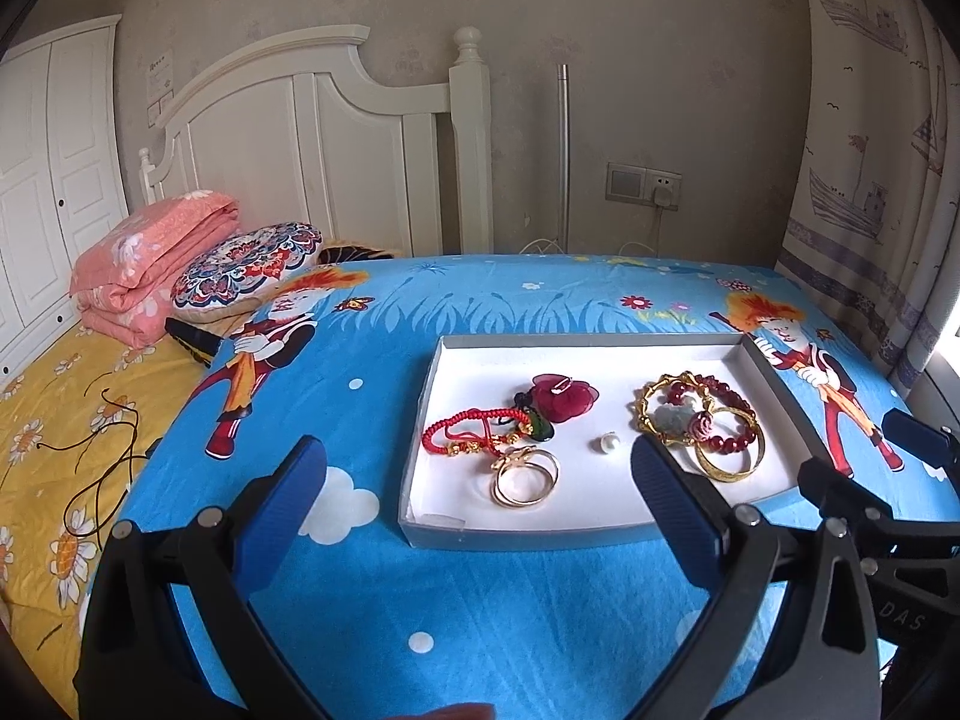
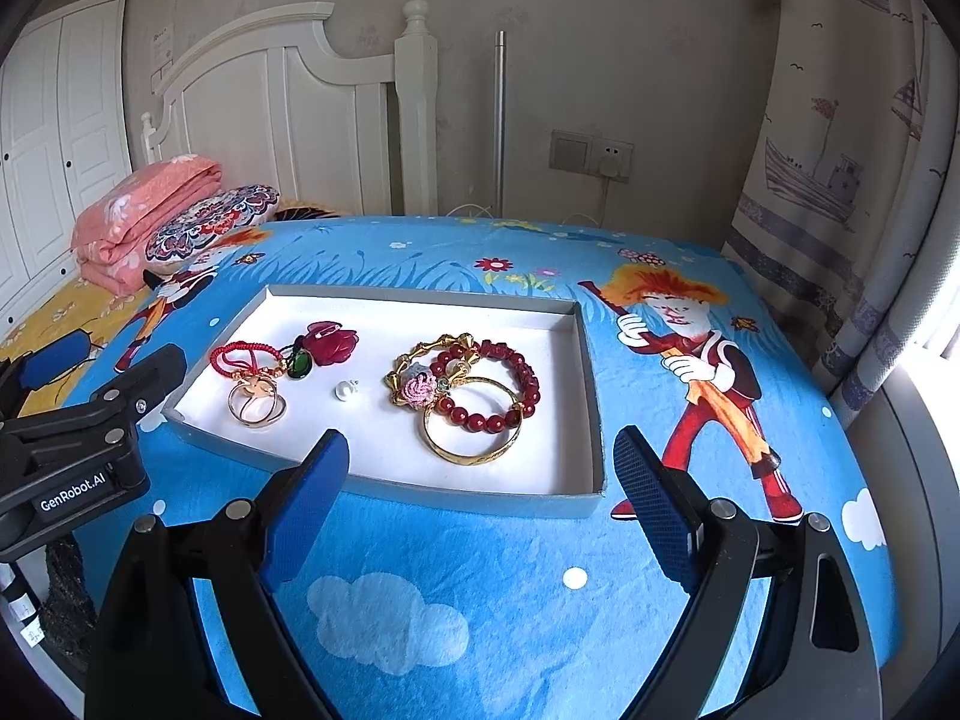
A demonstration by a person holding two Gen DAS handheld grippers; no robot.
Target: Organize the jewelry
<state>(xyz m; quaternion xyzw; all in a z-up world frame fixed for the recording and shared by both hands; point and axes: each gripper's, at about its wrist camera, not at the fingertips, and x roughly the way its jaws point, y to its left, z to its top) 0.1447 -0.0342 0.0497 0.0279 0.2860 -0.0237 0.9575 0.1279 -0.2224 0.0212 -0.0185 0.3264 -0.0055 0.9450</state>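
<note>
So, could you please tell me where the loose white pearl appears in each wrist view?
Left wrist view: the pearl lies right of centre, on the tray floor between the two jewelry clusters.
Right wrist view: the pearl lies left of centre, in that same gap.
Shared landmark: the red bead bracelet, to the pearl's right.

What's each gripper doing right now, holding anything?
Left gripper: open, holding nothing, short of the tray.
Right gripper: open, holding nothing, at the tray's near edge.
</note>
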